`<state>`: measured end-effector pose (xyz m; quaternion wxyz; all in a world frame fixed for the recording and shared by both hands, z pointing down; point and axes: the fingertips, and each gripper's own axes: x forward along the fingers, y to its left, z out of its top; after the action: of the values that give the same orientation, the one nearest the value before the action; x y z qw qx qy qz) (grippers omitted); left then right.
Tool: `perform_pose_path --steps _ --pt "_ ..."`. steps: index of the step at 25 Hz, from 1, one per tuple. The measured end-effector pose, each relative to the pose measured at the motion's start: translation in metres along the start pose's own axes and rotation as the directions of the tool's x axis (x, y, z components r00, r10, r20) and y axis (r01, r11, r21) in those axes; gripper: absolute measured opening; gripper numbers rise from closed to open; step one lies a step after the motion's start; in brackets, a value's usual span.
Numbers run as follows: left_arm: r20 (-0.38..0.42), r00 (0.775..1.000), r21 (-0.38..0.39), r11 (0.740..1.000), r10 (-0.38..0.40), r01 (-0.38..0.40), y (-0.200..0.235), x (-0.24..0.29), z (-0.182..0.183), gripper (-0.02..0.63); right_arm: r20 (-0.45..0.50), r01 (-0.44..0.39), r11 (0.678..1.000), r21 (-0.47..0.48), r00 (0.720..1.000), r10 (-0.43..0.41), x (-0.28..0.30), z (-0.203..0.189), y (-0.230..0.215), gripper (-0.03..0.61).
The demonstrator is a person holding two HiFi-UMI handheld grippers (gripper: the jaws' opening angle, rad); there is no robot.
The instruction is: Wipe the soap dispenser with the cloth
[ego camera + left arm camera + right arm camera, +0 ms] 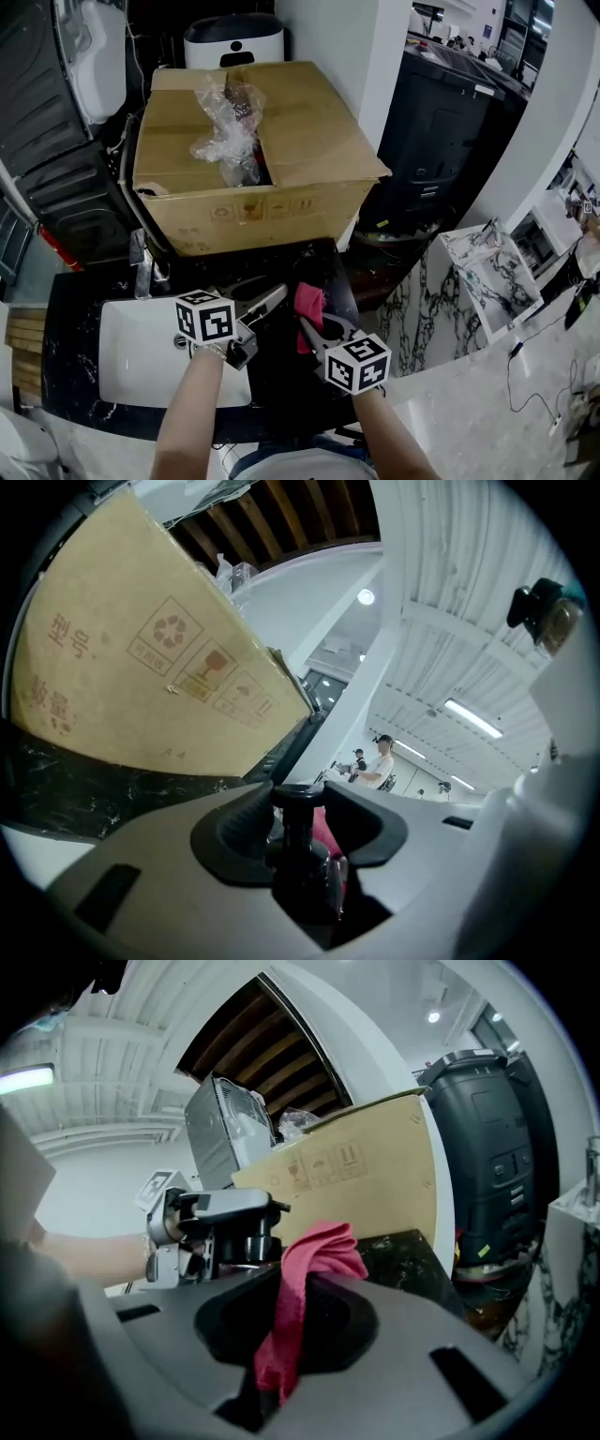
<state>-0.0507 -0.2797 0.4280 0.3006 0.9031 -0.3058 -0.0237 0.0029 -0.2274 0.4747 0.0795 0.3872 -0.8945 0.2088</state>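
Head view has both tools meeting over the dark marbled table, with the white sink below and to the left of the left tool. The left tool is clenched on the soap dispenser, a dark bottle whose pump neck stands between its jaws; the left gripper view shows the pads bearing on it from both sides. The right tool grasps the cloth, a red-pink rag pinched between its jaws, with a bunched end sticking out past the tips and a tail hanging back into the jaw hollow. Seen from the left tool, the cloth lies just beyond the dispenser, very near it; whether the two touch cannot be told. Ahead of both tools stands a large cardboard box with crumpled clear plastic in its open top.
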Motion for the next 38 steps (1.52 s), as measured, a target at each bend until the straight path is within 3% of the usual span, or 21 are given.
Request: perform_pose_path --steps 6,11,15,25,27,33,38 --pt "-0.044 0.998 0.048 0.998 0.033 -0.031 0.002 0.004 -0.008 0.184 -0.007 -0.015 0.998 -0.062 1.000 0.015 -0.004 -0.008 0.024 0.052" --pt "-0.090 0.993 0.108 0.992 0.077 -0.067 -0.002 0.010 -0.017 0.184 -0.009 0.015 0.998 -0.053 1.000 -0.016 -0.008 -0.013 0.022 0.052" --pt "-0.091 0.994 0.137 0.989 0.065 -0.052 -0.005 0.011 -0.020 0.184 -0.001 -0.043 0.997 -0.063 0.999 0.043 -0.011 -0.013 0.042 0.052" --pt "-0.099 0.992 0.087 0.994 0.073 -0.065 -0.002 -0.003 -0.021 0.178 -0.071 -0.153 0.986 -0.060 0.986 0.149 0.021 -0.039 0.088 0.052" --pt "-0.109 0.992 0.096 0.994 0.072 -0.061 0.001 -0.008 -0.020 0.178 -0.045 -0.128 0.990 -0.055 0.991 0.125 0.015 -0.033 0.083 0.052" --pt "-0.125 0.990 0.120 0.992 0.062 -0.047 0.004 -0.015 -0.019 0.177 0.047 0.069 0.997 0.044 0.996 -0.071 0.006 -0.005 0.022 0.052" --pt "-0.120 0.991 0.102 0.993 0.065 -0.053 0.005 -0.015 -0.020 0.176 -0.009 0.048 0.993 0.108 0.999 -0.048 0.032 -0.011 0.010 0.052"
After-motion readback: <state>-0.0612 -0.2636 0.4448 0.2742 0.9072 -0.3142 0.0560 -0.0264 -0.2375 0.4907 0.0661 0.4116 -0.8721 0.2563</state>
